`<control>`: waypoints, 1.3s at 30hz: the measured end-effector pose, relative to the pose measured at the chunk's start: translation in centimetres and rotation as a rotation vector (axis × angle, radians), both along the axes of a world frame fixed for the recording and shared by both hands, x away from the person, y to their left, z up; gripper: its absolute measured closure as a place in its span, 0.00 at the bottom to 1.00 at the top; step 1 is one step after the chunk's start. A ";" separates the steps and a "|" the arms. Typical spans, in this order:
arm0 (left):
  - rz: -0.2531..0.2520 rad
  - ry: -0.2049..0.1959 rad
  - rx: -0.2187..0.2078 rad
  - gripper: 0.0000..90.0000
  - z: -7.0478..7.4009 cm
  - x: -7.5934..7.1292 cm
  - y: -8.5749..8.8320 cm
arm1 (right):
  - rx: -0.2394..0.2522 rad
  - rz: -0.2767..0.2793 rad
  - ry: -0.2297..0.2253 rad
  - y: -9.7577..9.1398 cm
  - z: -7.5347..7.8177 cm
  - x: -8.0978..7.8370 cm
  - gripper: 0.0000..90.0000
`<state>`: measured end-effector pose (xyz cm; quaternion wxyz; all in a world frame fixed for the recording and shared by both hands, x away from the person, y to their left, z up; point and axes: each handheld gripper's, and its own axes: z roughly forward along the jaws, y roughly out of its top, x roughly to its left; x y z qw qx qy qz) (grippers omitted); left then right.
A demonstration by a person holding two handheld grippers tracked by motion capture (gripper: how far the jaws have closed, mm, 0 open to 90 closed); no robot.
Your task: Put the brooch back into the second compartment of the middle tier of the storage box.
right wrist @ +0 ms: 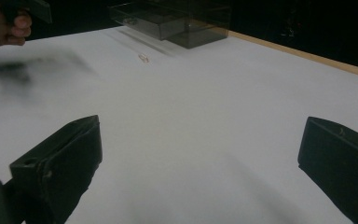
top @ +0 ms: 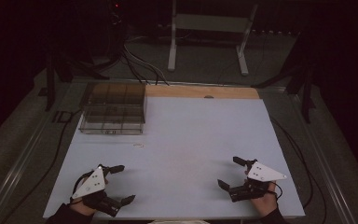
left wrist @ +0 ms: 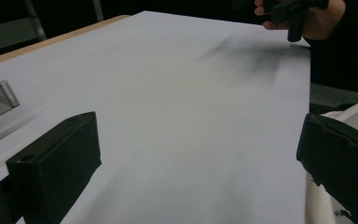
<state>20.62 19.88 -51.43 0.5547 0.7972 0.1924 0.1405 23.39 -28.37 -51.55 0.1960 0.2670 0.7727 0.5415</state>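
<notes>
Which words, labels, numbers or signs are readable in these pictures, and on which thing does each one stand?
None is readable.
Clear plastic compartment box: no label to be made out.
Grey three-cornered plates on the left gripper and right gripper: dark dots, no letters.
White table sheet: no print.

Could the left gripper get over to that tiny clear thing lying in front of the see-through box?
Probably yes. The left gripper is open, holding nothing, and bare table lies between it and the small clear piece. The clear box stands behind the piece, not in the way.

Dim, underexposed frames; soft shadows, dark blurry surroundings.
</notes>
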 end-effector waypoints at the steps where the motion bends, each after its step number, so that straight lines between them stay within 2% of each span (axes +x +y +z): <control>1: -0.004 -0.002 0.003 0.01 0.1 0.0 -0.1 | -0.006 -0.003 -0.002 0.0 0.0 0.0 0.00; 5: -0.014 -0.009 -0.005 0.01 0.5 0.2 -0.5 | -0.008 -0.001 -0.001 0.1 0.0 0.0 0.00; 12: -0.003 -0.017 -0.017 0.01 0.9 0.5 -0.3 | 0.006 -0.003 -0.006 0.0 0.1 0.0 0.00; 16: 0.008 -0.029 -0.038 0.01 1.5 1.0 -0.4 | 0.009 -0.005 -0.005 0.0 0.1 -0.1 0.00; 39: 0.057 -0.040 -0.048 0.01 2.6 4.7 -1.0 | 0.011 -0.003 0.007 0.1 -0.1 0.0 0.00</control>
